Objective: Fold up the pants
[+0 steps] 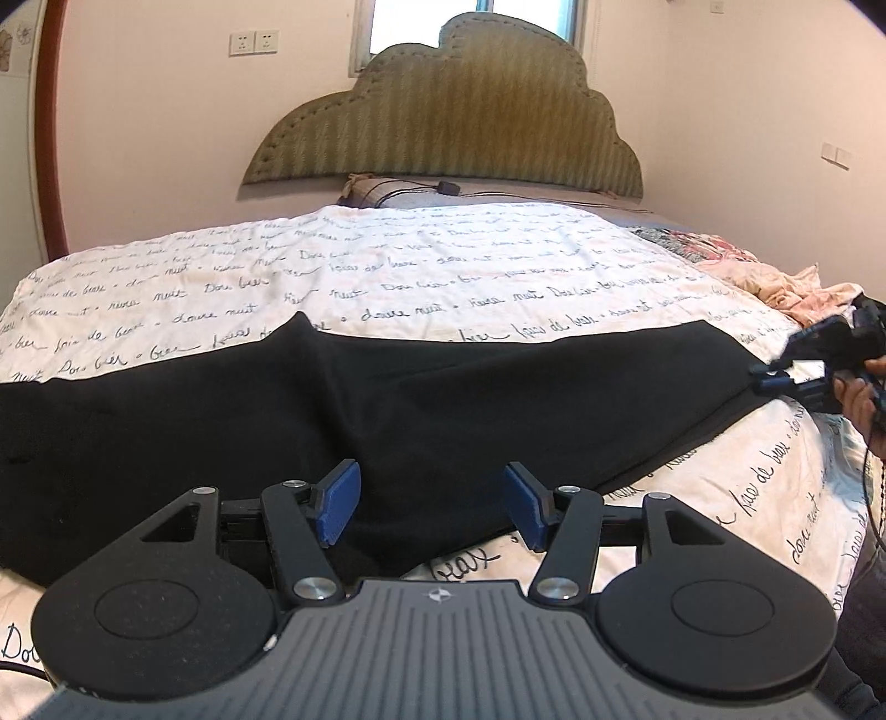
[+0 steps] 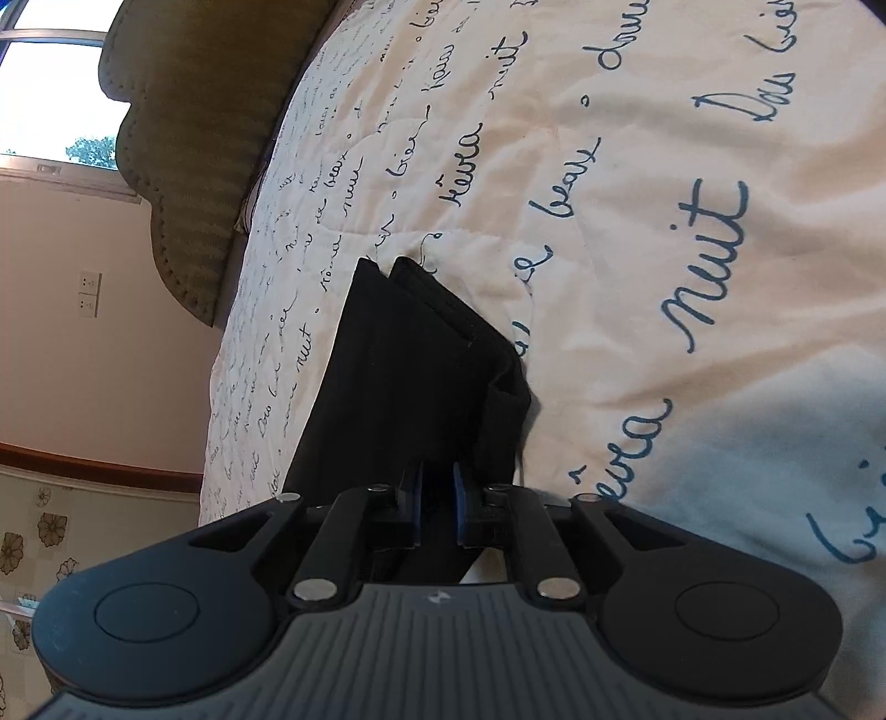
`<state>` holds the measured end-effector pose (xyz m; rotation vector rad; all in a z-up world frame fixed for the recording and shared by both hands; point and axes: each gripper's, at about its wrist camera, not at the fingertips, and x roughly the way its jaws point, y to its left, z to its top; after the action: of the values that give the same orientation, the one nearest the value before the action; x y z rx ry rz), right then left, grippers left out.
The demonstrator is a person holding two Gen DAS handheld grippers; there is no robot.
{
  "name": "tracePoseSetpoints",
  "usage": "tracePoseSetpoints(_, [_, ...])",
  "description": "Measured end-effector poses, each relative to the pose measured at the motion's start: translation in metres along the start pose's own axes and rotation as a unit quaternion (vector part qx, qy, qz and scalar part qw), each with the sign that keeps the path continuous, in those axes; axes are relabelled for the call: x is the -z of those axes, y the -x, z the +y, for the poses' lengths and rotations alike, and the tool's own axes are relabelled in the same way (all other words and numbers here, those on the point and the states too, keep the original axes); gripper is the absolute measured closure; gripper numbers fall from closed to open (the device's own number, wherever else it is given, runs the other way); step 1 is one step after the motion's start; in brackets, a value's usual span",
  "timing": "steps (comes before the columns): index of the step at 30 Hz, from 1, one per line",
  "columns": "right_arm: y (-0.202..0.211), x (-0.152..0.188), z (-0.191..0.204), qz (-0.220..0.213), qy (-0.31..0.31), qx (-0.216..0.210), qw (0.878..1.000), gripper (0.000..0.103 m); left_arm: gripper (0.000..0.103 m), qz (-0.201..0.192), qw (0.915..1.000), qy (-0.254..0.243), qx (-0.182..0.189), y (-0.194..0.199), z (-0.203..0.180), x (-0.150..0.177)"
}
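Black pants [image 1: 387,399] lie flat across the bed, on a white quilt [image 1: 421,277] printed w/ dark cursive script. Seen from left wrist cam they run as a long band side to side, on the near side of the quilt, well away from the headboard [image 1: 459,127]. Cloth has a few soft ridges; near edge slants toward the quilt's front corner.

Left tool [image 1: 432,501]: blue pads spread wide, nothing between them. It hovers above the near edge of the pants, pads clear of the cloth as far as I can tell.

Right tool [image 1: 772,376] sits at the far right end of the pants, held by a hand [image 1: 855,387] at the picture's edge. Right wrist cam: its pads stand a narrow gap apart, w/ the black cloth end running in between them. Can't tell if pads press the cloth or just bracket it. The pants end there shows stacked layers, a hem edge and a small fold at one side, lying on the quilt.

Other: crumpled pinkish cloth [image 1: 786,288] on the bed beyond the right tool, toward the headboard side. Small dark object w/ a cable [image 1: 447,188] at the foot of the headboard. Window [image 1: 470,22] above the headboard; wall sockets [image 1: 253,42] to the left of it.
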<state>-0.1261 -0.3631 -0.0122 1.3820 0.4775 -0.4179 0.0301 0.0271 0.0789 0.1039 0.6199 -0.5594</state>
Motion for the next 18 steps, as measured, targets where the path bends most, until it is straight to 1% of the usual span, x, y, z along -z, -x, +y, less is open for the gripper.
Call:
tracePoseSetpoints(1, [-0.001, 0.000, -0.001, -0.001, -0.005, -0.012, 1.000, 0.074, 0.042, 0.000, 1.0000, -0.002, 0.000, 0.001, -0.001, 0.000])
tracePoseSetpoints(2, [-0.001, -0.001, -0.001, -0.004, -0.011, -0.023, 1.000, 0.069, 0.042, 0.001, 1.0000, -0.003, 0.000, 0.001, -0.001, 0.000])
tracePoseSetpoints(4, [-0.001, 0.000, -0.001, -0.013, -0.019, -0.045, 0.999, 0.052, 0.042, 0.002, 1.0000, 0.001, -0.001, 0.002, 0.000, 0.001])
tracePoseSetpoints(6, [0.000, 0.002, 0.002, -0.028, -0.021, -0.058, 0.998, 0.048, 0.042, 0.004, 1.0000, 0.005, -0.002, 0.002, 0.001, 0.001])
tracePoseSetpoints(8, [-0.002, 0.004, 0.006, -0.036, -0.008, -0.055, 0.998, 0.048, 0.042, 0.005, 1.0000, 0.008, -0.004, 0.003, 0.002, 0.000])
tracePoseSetpoints(9, [-0.002, 0.005, 0.007, -0.046, -0.002, -0.060, 0.997, 0.048, 0.042, 0.004, 1.0000, 0.008, -0.003, 0.004, 0.002, -0.001])
tracePoseSetpoints(11, [-0.002, 0.008, 0.007, -0.061, 0.003, -0.064, 0.996, 0.054, 0.041, 0.001, 1.0000, 0.008, -0.001, 0.005, 0.000, -0.003])
tracePoseSetpoints(14, [-0.011, 0.009, 0.001, -0.071, 0.007, -0.047, 0.996, 0.072, 0.038, -0.004, 0.9999, 0.011, 0.006, 0.005, -0.002, -0.005])
tracePoseSetpoints(15, [-0.012, 0.010, -0.002, -0.077, 0.005, -0.041, 0.996, 0.095, 0.038, -0.004, 0.9999, 0.014, 0.007, 0.004, -0.002, -0.006])
tracePoseSetpoints(16, [-0.014, 0.010, -0.002, -0.076, 0.007, -0.035, 0.996, 0.098, 0.038, -0.004, 0.9998, 0.017, 0.007, 0.002, -0.003, -0.006])
tracePoseSetpoints(18, [-0.004, 0.012, 0.005, -0.091, 0.024, -0.040, 0.995, 0.098, 0.038, -0.002, 0.9998, 0.021, 0.007, 0.000, -0.004, -0.009])
